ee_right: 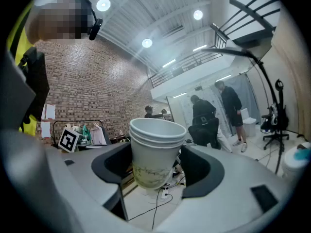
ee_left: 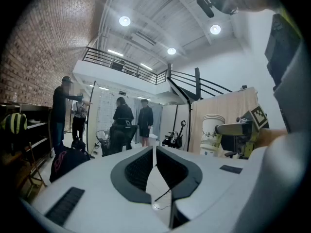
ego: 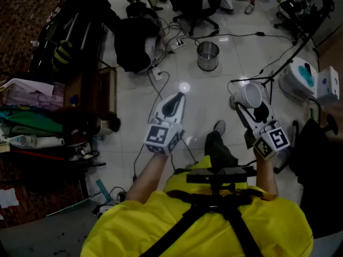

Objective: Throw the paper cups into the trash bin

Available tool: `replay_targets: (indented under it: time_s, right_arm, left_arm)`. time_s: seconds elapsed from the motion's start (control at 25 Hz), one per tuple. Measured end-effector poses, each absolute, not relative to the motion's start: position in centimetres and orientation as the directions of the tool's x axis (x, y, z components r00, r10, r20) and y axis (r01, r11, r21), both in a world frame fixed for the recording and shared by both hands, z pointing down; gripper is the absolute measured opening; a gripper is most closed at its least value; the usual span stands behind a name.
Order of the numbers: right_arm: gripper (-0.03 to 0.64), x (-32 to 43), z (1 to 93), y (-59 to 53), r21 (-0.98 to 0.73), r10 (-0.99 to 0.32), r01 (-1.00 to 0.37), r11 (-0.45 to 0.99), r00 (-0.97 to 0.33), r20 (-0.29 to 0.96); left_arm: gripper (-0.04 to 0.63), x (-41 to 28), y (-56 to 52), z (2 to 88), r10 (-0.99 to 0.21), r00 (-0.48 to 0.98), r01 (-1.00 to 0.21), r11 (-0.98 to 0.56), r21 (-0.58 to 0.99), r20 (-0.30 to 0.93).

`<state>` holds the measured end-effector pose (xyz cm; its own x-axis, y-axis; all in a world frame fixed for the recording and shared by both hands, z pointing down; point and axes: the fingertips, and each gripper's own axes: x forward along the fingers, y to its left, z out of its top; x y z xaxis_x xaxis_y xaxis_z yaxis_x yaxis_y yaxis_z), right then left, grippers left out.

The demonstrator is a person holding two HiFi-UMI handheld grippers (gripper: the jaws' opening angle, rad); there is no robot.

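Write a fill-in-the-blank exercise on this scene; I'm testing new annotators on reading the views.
1. The right claw holds nested paper cups; the left claw holds ____.
2. The metal trash bin stands upright on the ____.
3. The person's top is ____.

Missing words: nothing; floor; yellow.

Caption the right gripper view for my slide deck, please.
Right gripper holds stacked paper cups between its jaws, brick wall behind.
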<state>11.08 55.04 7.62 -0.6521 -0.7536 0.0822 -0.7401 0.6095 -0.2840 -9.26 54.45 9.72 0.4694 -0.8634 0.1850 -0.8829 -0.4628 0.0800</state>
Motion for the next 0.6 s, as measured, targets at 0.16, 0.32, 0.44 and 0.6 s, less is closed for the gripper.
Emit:
replay_targets:
  time_s: [0.16,0.32,0.44,0.6]
  right_arm:
    - [0.328,13.4,8.1,45.0,-0.267,-0.727,-0.719,0.642,-0.681,0.088]
    - [0.328,14.2,8.1,36.9,-0.281,-0.686,-0.688,0.670,-0.717,0.120]
    - [0.328,13.9,8.2,31.5,-0.278,-0.658,-0.668,0.690,-0.739,0.141]
    - [0.328,13.3,10.4,24.0,-0.305,-0.654,-0.672,0.674,-0.736,0.176]
  left_arm:
    - [0.026,-6.4,44.7,7.9,-0.894,0.429,-0.903,-0.427,0.048,0.126]
    - [0.026,-4.7,37.0,7.3,-0.903,0.408,-0.913,-0.403,0.063,0.137]
    - [0.026,-4.5,31.5,7.4,-0.903,0.406,-0.914,-0.399,0.074,0.142]
    - [0.026,-5.0,23.7,9.7,-0.890,0.421,-0.907,-0.407,0.112,0.174]
